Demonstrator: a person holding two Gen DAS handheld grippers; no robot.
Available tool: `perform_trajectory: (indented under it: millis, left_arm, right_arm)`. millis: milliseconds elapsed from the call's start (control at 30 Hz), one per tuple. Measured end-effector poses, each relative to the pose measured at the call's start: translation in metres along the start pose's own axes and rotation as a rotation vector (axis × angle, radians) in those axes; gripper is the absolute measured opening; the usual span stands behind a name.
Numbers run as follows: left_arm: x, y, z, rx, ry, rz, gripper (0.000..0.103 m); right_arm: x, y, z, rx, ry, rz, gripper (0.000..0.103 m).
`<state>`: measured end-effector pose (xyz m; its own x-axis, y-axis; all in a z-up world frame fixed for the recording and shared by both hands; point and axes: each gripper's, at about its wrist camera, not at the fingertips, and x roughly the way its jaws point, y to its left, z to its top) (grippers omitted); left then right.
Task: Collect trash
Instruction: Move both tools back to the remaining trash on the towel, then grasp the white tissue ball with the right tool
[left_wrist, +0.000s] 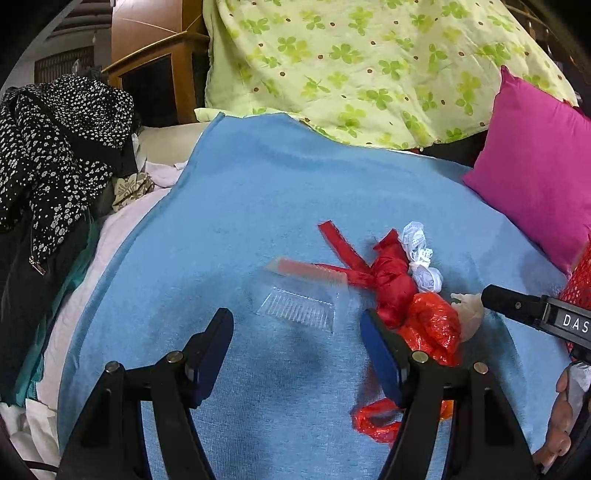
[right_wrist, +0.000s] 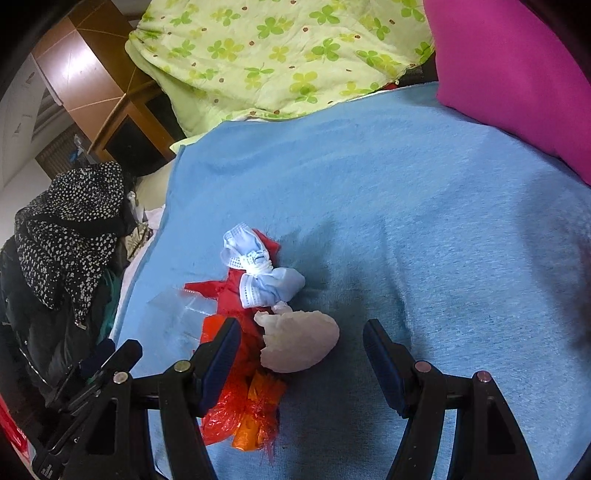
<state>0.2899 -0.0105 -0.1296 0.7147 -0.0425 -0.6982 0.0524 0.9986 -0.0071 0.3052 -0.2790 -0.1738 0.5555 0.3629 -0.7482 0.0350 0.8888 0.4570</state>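
Note:
A small heap of trash lies on the blue blanket (left_wrist: 258, 192). It holds a clear plastic tray (left_wrist: 299, 310), a red ribbon bundle (left_wrist: 391, 284), a crumpled white face mask (left_wrist: 421, 258), an orange-red plastic bag (left_wrist: 432, 328) and a white tissue wad (left_wrist: 471, 314). My left gripper (left_wrist: 295, 325) stands open, the clear tray just ahead of its tips. My right gripper (right_wrist: 301, 332) is open too, and the tissue wad (right_wrist: 303, 343) lies between its fingers without being pressed. The mask (right_wrist: 258, 266) and the plastic bag (right_wrist: 236, 417) lie to its left.
A magenta pillow (left_wrist: 532, 177) sits at the right and a green clover quilt (left_wrist: 351, 66) at the back. Black dotted clothing (left_wrist: 55, 147) is piled at the left edge, with wooden furniture (left_wrist: 159, 74) behind. A person's hand (left_wrist: 565, 406) shows at lower right.

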Motion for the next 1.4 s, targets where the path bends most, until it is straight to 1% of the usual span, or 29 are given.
perform_trajectory:
  millis: [233, 333, 433, 567, 667, 767, 1067, 1267, 1400]
  left_arm:
    - [0.001, -0.001, 0.0, 0.004, 0.0, 0.003, 0.072]
    - [0.001, -0.002, -0.001, 0.008, 0.0, 0.003, 0.072]
    - [0.002, -0.001, -0.001, 0.009, 0.001, 0.005, 0.072]
    - [0.002, 0.0, 0.0, 0.009, 0.002, 0.003, 0.072]
    - [0.002, 0.0, 0.0, 0.013, 0.0, 0.004, 0.072]
    - [0.002, -0.002, 0.0, 0.022, -0.002, 0.005, 0.072]
    - [0.0, -0.006, -0.001, 0.04, -0.012, 0.01, 0.072]
    - [0.0, -0.008, -0.001, 0.044, -0.015, 0.012, 0.072]
    - [0.0, -0.009, -0.001, 0.049, -0.015, 0.013, 0.072]
  right_arm:
    - [0.015, 0.005, -0.003, -0.027, 0.036, -0.029, 0.071]
    - [0.021, 0.005, -0.003, -0.026, 0.045, -0.04, 0.065]
    - [0.027, 0.005, -0.003, -0.024, 0.057, -0.05, 0.063]
    - [0.036, 0.005, -0.002, -0.023, 0.072, -0.061, 0.057]
    - [0.041, 0.004, -0.001, -0.031, 0.076, -0.06, 0.051]
    - [0.044, 0.008, -0.001, -0.047, 0.07, -0.065, 0.049]
    - [0.039, 0.012, 0.0, -0.061, 0.045, -0.067, 0.047]
    - [0.024, 0.004, 0.004, -0.053, 0.002, -0.079, 0.047]
    - [0.015, -0.007, 0.007, -0.035, -0.012, -0.091, 0.047]
